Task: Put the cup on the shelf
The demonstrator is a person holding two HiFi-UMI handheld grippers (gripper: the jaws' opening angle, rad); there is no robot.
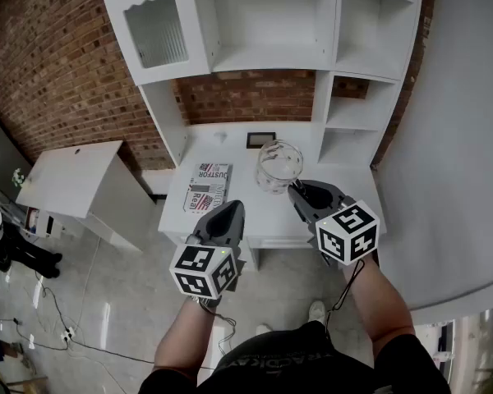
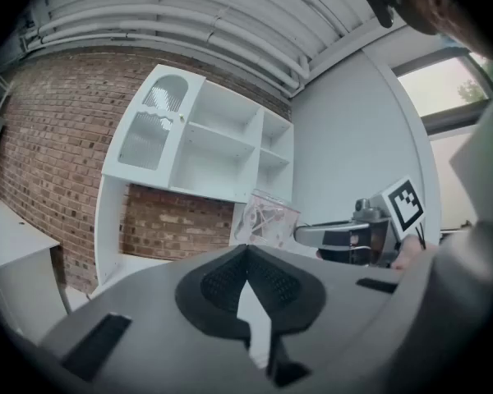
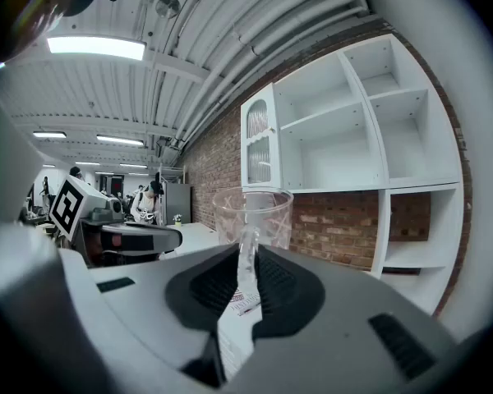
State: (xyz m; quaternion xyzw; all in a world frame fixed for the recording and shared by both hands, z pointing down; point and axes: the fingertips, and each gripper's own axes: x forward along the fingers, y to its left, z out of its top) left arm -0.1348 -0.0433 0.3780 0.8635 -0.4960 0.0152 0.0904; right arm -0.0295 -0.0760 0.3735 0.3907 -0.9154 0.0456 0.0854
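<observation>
Against the brick wall a white shelf unit [image 1: 271, 23] is standing over a desk [image 1: 230, 142], where the right gripper [image 1: 296, 190] is pinching the clear cup [image 1: 279, 164] by its near wall, seemingly ready to lift it onto a shelf, while the left gripper [image 1: 233, 208] is idling shut, holding nothing.

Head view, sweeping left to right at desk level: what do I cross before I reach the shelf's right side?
low white cabinet → magazine → clear cup → shelf cubby
</observation>
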